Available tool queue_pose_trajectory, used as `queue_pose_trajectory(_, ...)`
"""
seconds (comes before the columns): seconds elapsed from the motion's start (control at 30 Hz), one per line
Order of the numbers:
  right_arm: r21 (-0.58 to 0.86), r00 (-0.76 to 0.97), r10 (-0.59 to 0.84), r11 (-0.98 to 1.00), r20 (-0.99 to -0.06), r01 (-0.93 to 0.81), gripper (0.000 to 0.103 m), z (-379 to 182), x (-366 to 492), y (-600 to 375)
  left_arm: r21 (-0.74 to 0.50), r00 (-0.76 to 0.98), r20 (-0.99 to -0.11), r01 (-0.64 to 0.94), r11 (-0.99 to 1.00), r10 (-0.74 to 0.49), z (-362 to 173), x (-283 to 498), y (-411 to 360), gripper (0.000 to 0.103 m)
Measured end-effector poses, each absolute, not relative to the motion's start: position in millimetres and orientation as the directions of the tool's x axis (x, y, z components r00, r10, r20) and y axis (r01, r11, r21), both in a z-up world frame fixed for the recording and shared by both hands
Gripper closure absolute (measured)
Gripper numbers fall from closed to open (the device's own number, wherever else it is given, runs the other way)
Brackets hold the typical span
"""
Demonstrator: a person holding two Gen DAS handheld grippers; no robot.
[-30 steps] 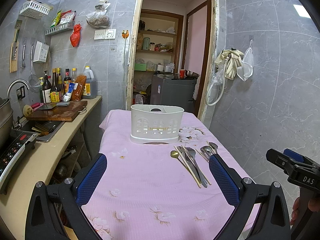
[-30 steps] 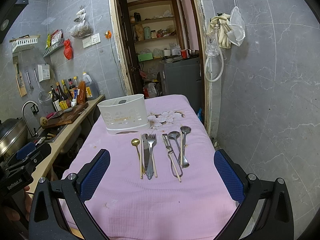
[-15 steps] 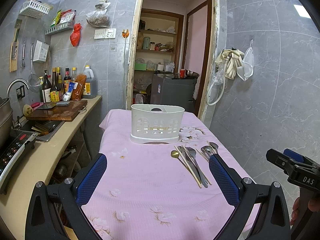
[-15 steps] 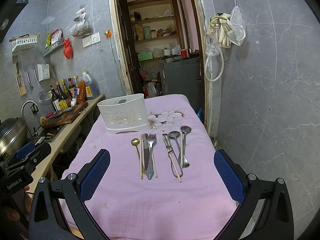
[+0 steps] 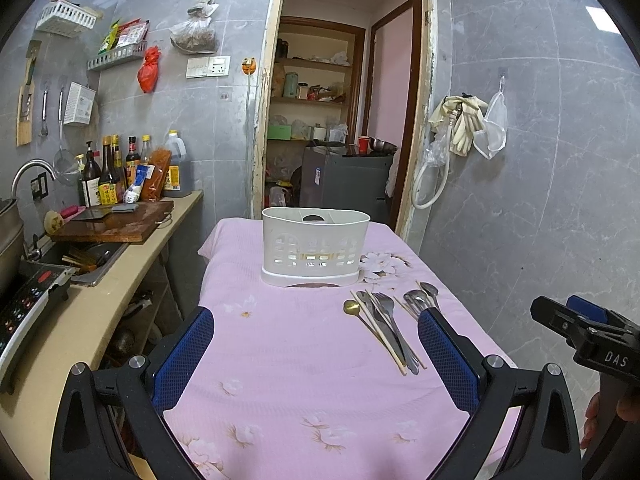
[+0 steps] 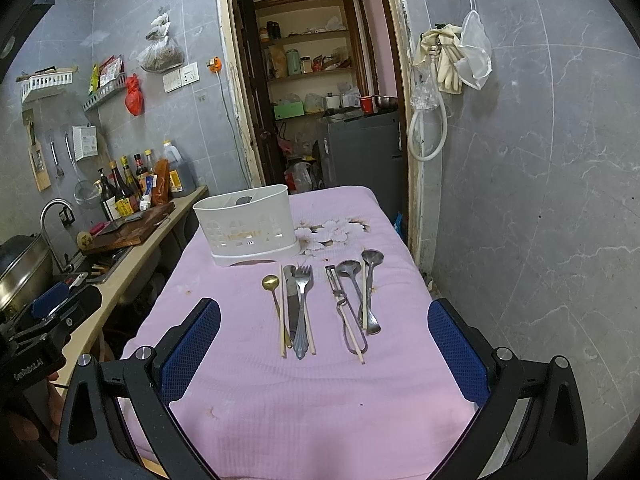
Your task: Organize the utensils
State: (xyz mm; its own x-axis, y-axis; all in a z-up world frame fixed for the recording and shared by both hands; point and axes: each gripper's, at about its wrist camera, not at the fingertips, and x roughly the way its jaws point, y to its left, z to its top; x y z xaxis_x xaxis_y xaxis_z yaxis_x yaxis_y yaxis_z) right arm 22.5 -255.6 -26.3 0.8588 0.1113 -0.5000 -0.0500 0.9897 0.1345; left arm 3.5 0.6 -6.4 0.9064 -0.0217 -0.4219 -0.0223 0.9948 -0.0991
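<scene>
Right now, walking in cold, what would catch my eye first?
Probably the pink flowered tablecloth filling the middle, with a row of loose utensils laid out on it: forks, spoons, chopsticks, one gold spoon. Behind them stands a white slotted caddy. At the bottom, each view shows wide-open blue-padded fingers.

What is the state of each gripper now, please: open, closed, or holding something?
Left gripper: open, holding nothing, above the pink tablecloth.
Right gripper: open, holding nothing; the utensils lie untouched ahead of it.
</scene>
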Motion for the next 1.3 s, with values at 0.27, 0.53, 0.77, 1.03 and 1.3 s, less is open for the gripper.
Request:
queue_pose_trajectory(0.27, 0.128, 0.859, 0.098, 0.991, -0.503, -0.037, 0.001, -22.5, 24.0, -254.1, -0.102, 0.905, -0.424, -0.010, 0.995, -0.034, -12.1, 7.5, 6.9, 0.000)
queue_pose_trajectory(0.53, 0.122, 0.863, 0.079, 0.992, -0.499, -0.020, 0.001, -19.9, 24.5, -250.0, -0.098, 0.903, -0.426, 0.010, 0.995, -0.051, -10.7, 13.1, 10.0, 0.000)
queue_pose_trajectory(0.77, 0.098, 0.864, 0.058, 0.995, -0.501, -0.010, 0.001, -18.2, 30.9, -250.1, -0.108, 0.892, -0.450, -0.003, 0.994, -0.046, -11.5, 28.3, 14.3, 0.000)
queue_pose_trajectory(1.03, 0.053, 0.862, 0.076, 0.997, -0.501, -0.057, 0.001, -10.4, 66.1, -264.0, -0.121, 0.875, -0.482, -0.013, 0.993, -0.047, -8.0, 78.2, 13.2, 0.000)
queue_pose_trajectory(1.3, 0.077, 0.821, 0.158, 0.987, -0.549, -0.139, 0.001, -29.6, 138.7, -285.6, -0.128, 0.830, -0.556, -0.024, 0.992, -0.052, -29.0, 143.0, -9.2, 0.000)
